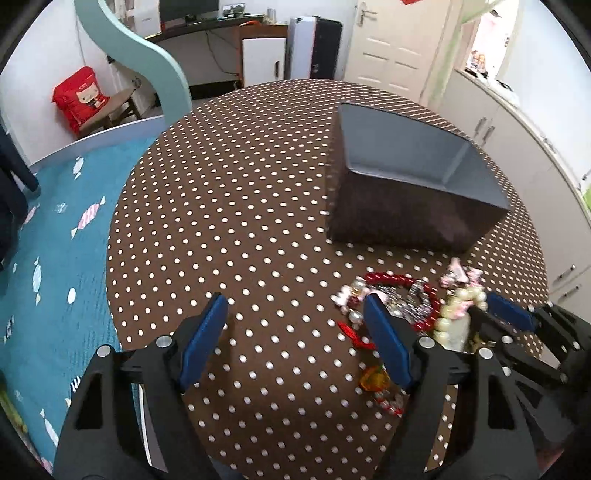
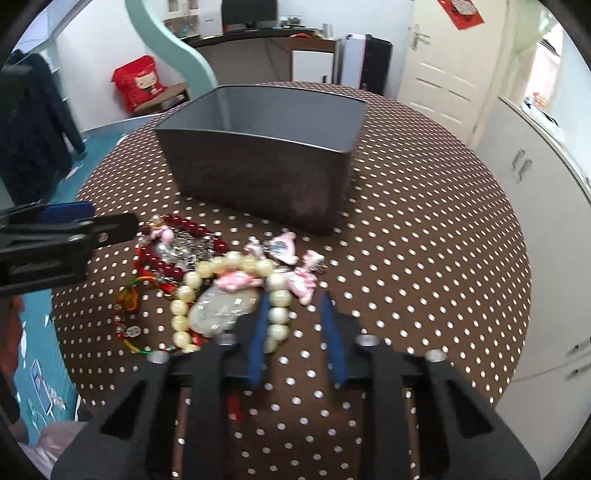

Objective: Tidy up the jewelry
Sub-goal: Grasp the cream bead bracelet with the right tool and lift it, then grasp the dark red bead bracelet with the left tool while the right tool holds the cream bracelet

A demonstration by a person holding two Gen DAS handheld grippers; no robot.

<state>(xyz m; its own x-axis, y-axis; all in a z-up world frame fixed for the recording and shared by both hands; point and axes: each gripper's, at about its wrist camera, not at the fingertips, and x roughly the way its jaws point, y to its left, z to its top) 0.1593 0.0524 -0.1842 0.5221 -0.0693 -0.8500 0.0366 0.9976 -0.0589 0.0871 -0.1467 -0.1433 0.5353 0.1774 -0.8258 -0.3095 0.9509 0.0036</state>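
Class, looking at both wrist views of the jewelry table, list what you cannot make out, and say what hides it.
- Box floor: both views, hidden by its near wall.
- Whether the right gripper pinches the cream bead bracelet: right wrist view, blurred.
- Pale pendant: left wrist view, partly behind the gripper fingers.
- Pink charms: blurred, details unreadable.

Right claw [image 2: 295, 332] straddles cream bead bracelet [image 2: 229, 291] before grey box [image 2: 258, 177].

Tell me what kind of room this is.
Most likely a home bedroom or study: a round table under a polka-dot cloth, a desk with a monitor at the back, and a panelled door.
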